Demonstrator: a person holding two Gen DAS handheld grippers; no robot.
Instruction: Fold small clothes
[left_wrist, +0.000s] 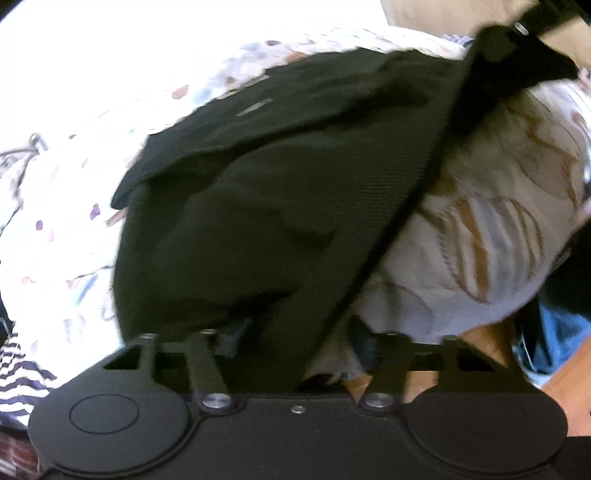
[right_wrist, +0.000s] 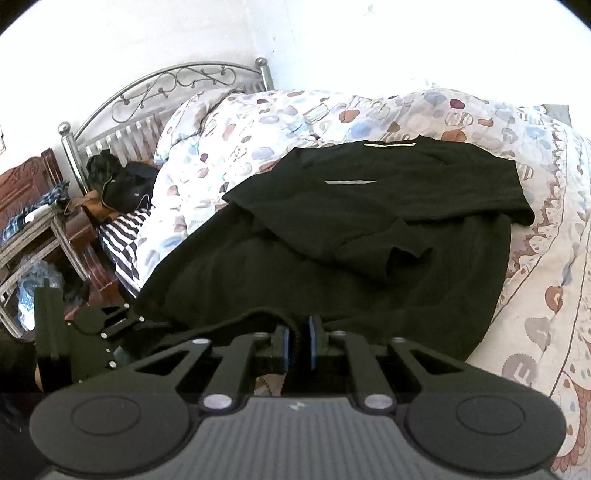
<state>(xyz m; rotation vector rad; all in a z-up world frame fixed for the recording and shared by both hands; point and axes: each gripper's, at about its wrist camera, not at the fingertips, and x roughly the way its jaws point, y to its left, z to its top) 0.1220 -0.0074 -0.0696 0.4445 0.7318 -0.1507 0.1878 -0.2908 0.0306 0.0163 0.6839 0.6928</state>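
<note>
While the black knit garment (right_wrist: 332, 236) is spread over the patterned, heart-printed quilt (right_wrist: 280, 114) on the bed, with its upper part already folded down across the body, its near hem is pinched between the blue pads (right_wrist: 285, 349) of the right gripper (right_wrist: 298, 345), whose jaws are drawn almost together on the ribbed edge. At the lower left corner of the cloth, the left gripper (left_wrist: 295, 339) is seen with a fold of the same dark fabric running between its half-closed fingers, though whether that fold is actually pressed cannot be told from the blurred view. A metal scrollwork headboard (right_wrist: 166, 92) is seen beyond the quilt.
</note>
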